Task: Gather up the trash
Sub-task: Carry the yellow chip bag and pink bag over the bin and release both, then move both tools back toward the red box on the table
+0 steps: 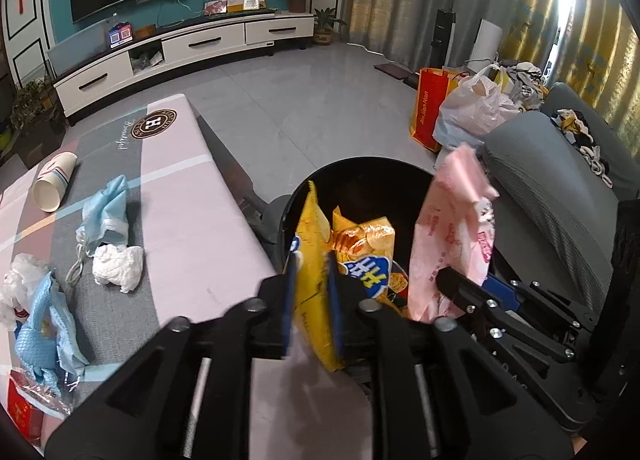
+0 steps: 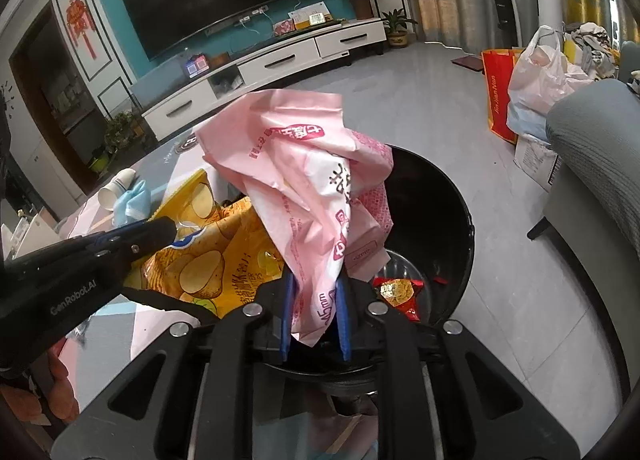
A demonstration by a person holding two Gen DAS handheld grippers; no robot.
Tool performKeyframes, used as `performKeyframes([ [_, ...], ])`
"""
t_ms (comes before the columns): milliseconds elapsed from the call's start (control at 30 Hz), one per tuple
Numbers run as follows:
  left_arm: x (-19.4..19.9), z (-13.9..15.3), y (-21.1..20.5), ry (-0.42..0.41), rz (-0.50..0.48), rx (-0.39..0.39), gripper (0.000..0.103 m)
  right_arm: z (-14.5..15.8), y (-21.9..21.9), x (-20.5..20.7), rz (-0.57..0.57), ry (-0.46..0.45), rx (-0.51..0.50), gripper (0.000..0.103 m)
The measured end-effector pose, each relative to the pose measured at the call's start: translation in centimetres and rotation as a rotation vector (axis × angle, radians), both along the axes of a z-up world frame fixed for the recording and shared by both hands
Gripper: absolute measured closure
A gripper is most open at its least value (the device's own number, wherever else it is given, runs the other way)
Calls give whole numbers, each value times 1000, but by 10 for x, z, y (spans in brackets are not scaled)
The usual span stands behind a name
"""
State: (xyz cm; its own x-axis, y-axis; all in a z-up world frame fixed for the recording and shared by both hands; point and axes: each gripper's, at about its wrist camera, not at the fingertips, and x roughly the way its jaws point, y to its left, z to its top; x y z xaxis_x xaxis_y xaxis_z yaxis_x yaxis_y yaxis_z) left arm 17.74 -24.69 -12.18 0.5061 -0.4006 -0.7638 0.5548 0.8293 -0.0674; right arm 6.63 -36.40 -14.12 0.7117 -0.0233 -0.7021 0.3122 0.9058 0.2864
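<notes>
- Over the black bin, beside the table, both tongs hold wrappers above its mouth.
- The left gripper pinches a yellow chip bag by its lower edge; the bag stands upright over the rim.
- The right gripper pinches a pink wrapper near its bottom, its crumpled top fanning out above the bin.
- Both look light, thin and crackly, likely slick; a grip on a flat edge or fold should hold best, and they would probably drop freely once let go.
- A red-and-gold candy wrapper lies inside the bin already.
- Still on the table: a paper cup, a blue face mask and a crumpled tissue, all soft and easy to pinch.
- Readable writing: "GenRobot.AI" on the left tong's arm, "245mm" on the pink wrapper, "Jin Jian Nan" on the red shopping bag; the chip bag's Chinese print is not legible to me.
</notes>
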Motion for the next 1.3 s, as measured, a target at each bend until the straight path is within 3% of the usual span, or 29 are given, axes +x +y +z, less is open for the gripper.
performKeyframes([
  [100, -2, 2, 2, -11, 2, -5, 53, 0, -3, -1, -5, 0, 6, 73],
  [167, -3, 4, 4, -16, 5, -4, 51, 2, -4, -3, -8, -3, 5, 72],
  [267, -5, 6, 11, -15, 22, -1, 35, 6, -5, -6, -9, -5, 6, 70],
  [400, -12, 13, 29, -27, 67, 6, 21, 15, 0, -14, -2, -4, -18, 65],
  [500, -16, 18, 44, -21, 95, 1, 14, 23, 6, -21, 11, 2, -46, 51],
  [800, -43, 36, 111, -18, 186, -25, 7, 47, 38, -38, 75, -7, -71, 42],
  [1300, -90, 42, 195, -35, 316, -9, 3, 65, 107, -50, 243, -15, -99, 42],
])
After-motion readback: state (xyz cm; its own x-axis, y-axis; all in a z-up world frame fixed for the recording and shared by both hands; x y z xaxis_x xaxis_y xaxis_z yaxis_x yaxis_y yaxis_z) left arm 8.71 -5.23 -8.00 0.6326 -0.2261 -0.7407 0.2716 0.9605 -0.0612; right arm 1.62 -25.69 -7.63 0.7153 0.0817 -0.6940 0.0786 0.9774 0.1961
